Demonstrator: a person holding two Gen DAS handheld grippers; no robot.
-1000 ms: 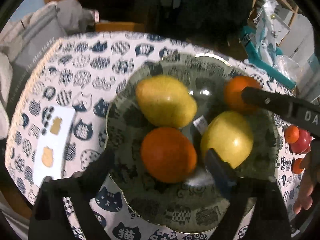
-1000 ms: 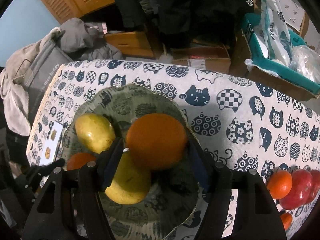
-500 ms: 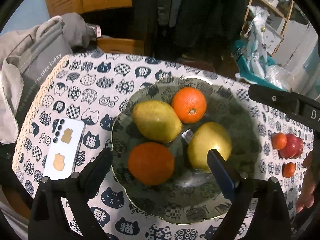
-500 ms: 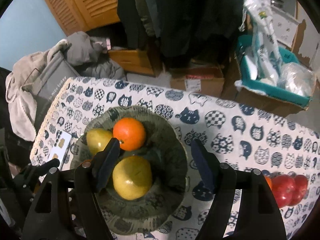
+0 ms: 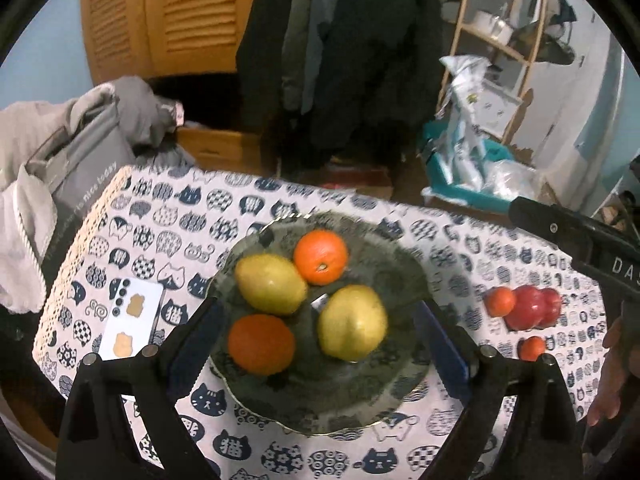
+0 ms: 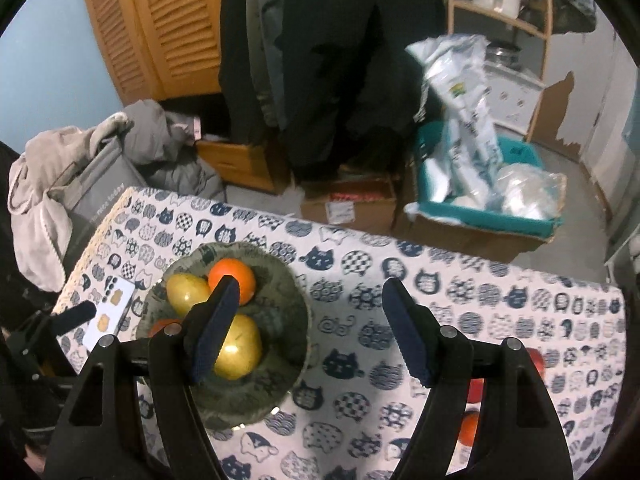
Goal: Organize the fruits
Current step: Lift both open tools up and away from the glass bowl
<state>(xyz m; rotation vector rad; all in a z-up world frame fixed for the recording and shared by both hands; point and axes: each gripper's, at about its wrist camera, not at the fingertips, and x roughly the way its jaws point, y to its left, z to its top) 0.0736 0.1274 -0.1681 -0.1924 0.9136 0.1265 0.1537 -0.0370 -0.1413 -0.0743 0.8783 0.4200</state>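
Currently, near to far:
Left gripper point(image 5: 316, 344): jaws spread wide, empty, above the bowl's near side.
Right gripper point(image 6: 310, 332): jaws spread wide, empty, above the cloth just right of the bowl.
Bowl point(image 5: 404, 384): on the cat-print cloth point(image 5: 248, 216), holds four fruits.
Oranges: one near-left point(image 5: 261, 344), one at the back point(image 5: 321, 257).
Yellow fruits: one left point(image 5: 270, 284), one right point(image 5: 353, 322); probably pears, blurred.
Phone point(image 5: 132, 325): flat on the cloth, left of the bowl.
Loose fruit: red pile point(image 5: 532, 306) with two small orange ones point(image 5: 500, 301) point(image 5: 532, 348), right of the bowl, well apart.
Teal bin point(image 6: 480, 216): on the floor past the table.
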